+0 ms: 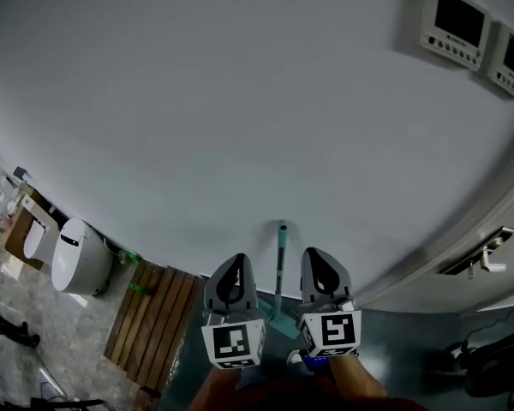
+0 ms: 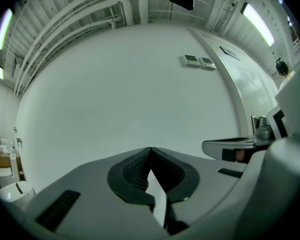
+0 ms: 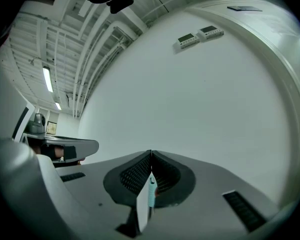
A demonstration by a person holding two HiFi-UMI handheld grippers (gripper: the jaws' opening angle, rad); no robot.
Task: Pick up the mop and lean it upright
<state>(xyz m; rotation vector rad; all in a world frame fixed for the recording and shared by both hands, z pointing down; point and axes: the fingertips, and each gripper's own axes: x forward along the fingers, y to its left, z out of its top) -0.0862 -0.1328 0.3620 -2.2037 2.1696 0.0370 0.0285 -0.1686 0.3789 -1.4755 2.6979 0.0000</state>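
On the left gripper (image 2: 150, 151), the fingers (image 2: 132, 173) are pressing together tip to tip and carrying nothing. The right gripper (image 3: 151, 154) is doing the same: its fingers (image 3: 135, 176) are closed on themselves. The thin teal strip showing through the slit beneath their tips is the mop (image 3: 151, 188), which is standing farther off rather than being clamped. Both grippers are pointing level at the white wall (image 1: 240, 101), side by side and near each other.

In the head view, the mop (image 1: 281, 259) is standing between the two grippers and beyond them. Its handle is running up against the wall while its teal head is sitting on the dark floor (image 1: 394, 349). That steep lean is probably what is keeping it upright, with the wall taking the handle and the floor stopping the head. With both pairs of fingers empty, the leaning looks done. A slatted wooden board (image 1: 150, 315) is lying on the floor well to the left, clear of the mop.
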